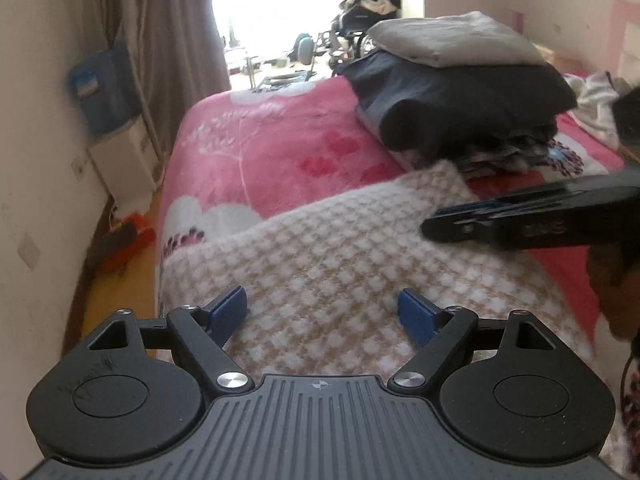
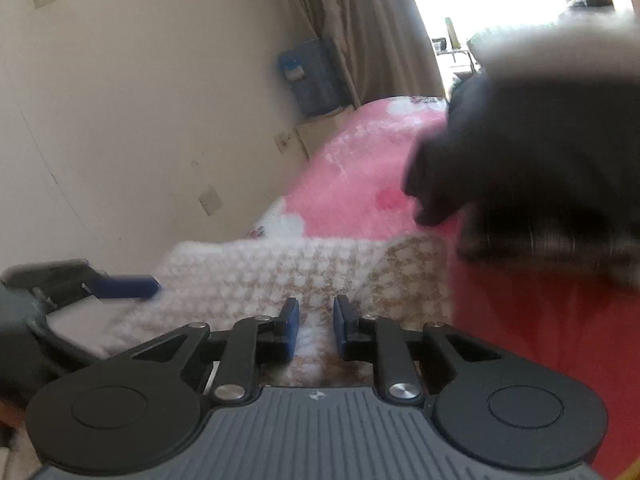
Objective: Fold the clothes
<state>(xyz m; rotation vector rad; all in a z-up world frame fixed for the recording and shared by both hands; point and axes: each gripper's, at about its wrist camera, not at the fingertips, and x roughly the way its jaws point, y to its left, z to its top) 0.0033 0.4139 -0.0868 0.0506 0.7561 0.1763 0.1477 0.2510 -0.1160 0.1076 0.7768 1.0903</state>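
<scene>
Lying on the pink bedspread (image 1: 256,148), the checkered garment (image 1: 340,248) sits under both tools — left gripper (image 1: 322,312) spread wide, right gripper (image 2: 316,324) narrowly parted, empty — folded stack (image 1: 460,92) just beyond

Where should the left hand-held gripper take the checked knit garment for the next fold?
Probably the checked knit garment's far left corner near the bed edge, approached from above: it lies flat, that edge is free, and the left hand-held gripper hovers open over it.
</scene>
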